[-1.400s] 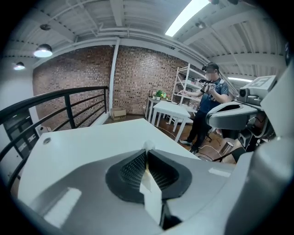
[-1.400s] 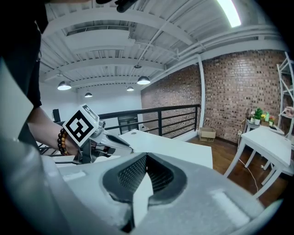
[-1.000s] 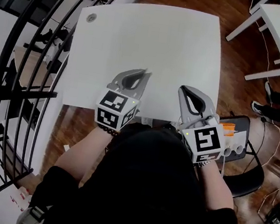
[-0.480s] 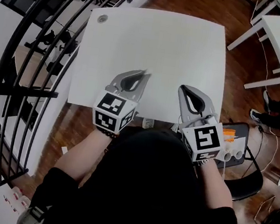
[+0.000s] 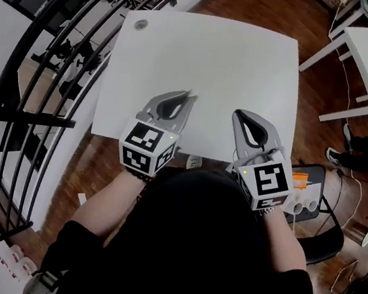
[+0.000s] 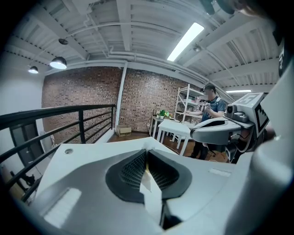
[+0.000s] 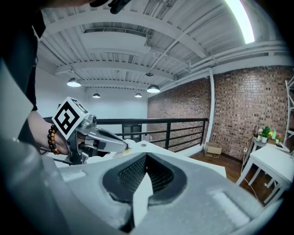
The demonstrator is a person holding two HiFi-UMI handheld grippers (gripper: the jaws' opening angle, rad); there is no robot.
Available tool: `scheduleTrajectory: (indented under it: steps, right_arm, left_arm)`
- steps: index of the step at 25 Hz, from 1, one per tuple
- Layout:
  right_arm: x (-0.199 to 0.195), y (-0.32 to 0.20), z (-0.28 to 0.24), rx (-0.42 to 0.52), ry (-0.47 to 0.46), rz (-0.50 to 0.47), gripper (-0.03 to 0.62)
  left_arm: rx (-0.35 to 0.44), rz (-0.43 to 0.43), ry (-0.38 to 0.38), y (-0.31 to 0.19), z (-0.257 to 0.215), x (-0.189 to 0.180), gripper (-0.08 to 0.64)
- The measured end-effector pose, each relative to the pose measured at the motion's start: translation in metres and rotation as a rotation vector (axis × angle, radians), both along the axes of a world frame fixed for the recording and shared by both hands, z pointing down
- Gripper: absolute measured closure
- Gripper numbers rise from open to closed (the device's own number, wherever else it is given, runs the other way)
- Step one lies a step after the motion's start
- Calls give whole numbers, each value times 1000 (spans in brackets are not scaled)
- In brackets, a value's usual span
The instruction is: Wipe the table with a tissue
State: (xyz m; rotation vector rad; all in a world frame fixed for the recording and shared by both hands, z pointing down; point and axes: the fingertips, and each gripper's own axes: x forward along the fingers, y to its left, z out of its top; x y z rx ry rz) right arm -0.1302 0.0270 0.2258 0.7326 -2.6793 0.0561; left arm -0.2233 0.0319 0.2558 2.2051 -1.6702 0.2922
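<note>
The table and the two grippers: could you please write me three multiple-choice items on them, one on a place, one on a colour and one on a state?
1. Where on the table does the round disc lie?
A. near right corner
B. far left corner
C. centre

2. What colour is the table?
A. white
B. black
C. red

3. How do the right gripper's jaws stand?
A. wide apart
B. shut on a cup
C. together, empty

Key: 1 B, as the head view shows the disc at the far left corner. 2 A, as the top is plain white. 3 C, as the right gripper view shows the tips meeting with nothing between.
</note>
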Motion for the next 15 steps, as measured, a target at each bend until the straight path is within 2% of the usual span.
scheduleTrajectory:
  steps: [15]
  right_arm:
    - [-1, 1, -7, 11, 5, -24, 600]
  left_arm:
    - [26, -7, 12, -1, -12, 4, 529]
